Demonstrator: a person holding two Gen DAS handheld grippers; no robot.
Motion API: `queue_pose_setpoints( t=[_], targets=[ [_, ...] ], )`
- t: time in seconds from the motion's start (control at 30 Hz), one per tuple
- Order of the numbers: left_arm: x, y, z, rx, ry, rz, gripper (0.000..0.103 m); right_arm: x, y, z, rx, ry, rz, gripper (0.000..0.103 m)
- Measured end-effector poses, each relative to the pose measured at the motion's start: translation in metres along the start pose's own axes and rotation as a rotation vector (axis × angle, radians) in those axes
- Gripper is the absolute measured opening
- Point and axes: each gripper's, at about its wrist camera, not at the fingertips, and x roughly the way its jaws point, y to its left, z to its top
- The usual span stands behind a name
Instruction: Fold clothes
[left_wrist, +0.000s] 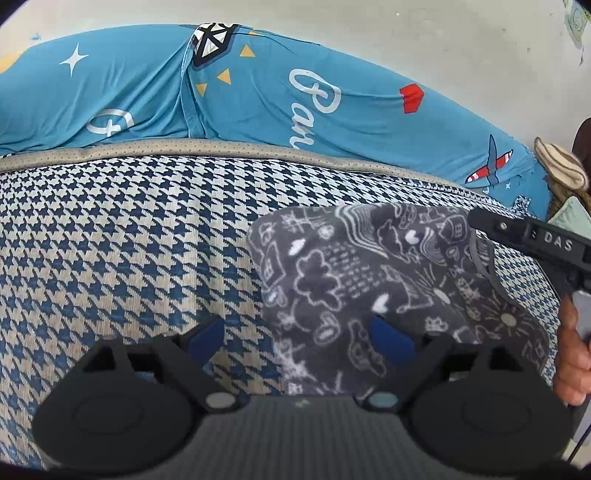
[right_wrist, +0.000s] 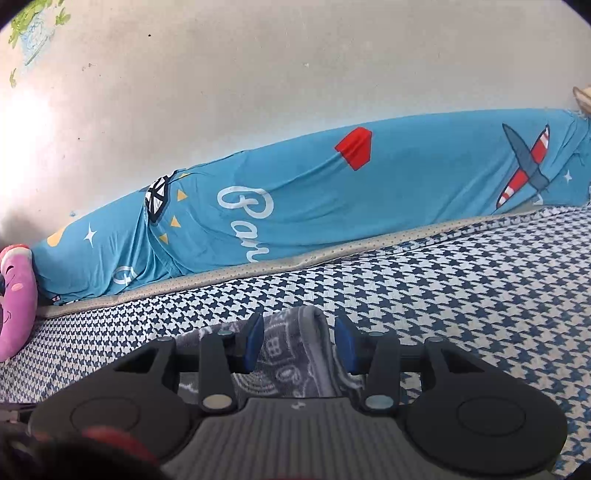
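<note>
1. So, left wrist view: the dark grey fleece garment with white doodle print (left_wrist: 373, 295) lies on the blue-and-white houndstooth bed cover (left_wrist: 129, 240), ahead and right of the left tool (left_wrist: 299, 338). That tool's spread wide, one blue pad over the cloth's left edge, gripping nothing. The right tool (left_wrist: 476, 219) reaches over the far right corner.
2. Right wrist view: the right tool (right_wrist: 299, 341) straddles a raised grey hem, jaws parted. No containers anywhere.
</note>
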Motion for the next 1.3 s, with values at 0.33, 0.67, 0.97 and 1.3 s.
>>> queue_pose_setpoints(
  t=[0.33, 0.67, 0.97, 1.3],
  targets=[
    [0.004, 0.003, 0.000, -0.015, 0.007, 0.000, 0.097, 0.015, 0.007, -0.009, 0.006, 0.017, -0.018, 0.009],
    [0.000, -0.003, -0.001, 0.009, -0.002, -0.039, 0.097, -0.003, -0.002, -0.001, 0.031, -0.076, -0.148, 0.007],
    [0.001, -0.018, -0.007, 0.072, 0.012, -0.037, 0.098, 0.020, -0.016, -0.017, 0.094, 0.017, -0.238, 0.006],
    [0.005, -0.020, -0.015, 0.121, 0.066, -0.006, 0.100, -0.003, -0.033, -0.004, 0.201, 0.008, -0.179, 0.012]
  ],
)
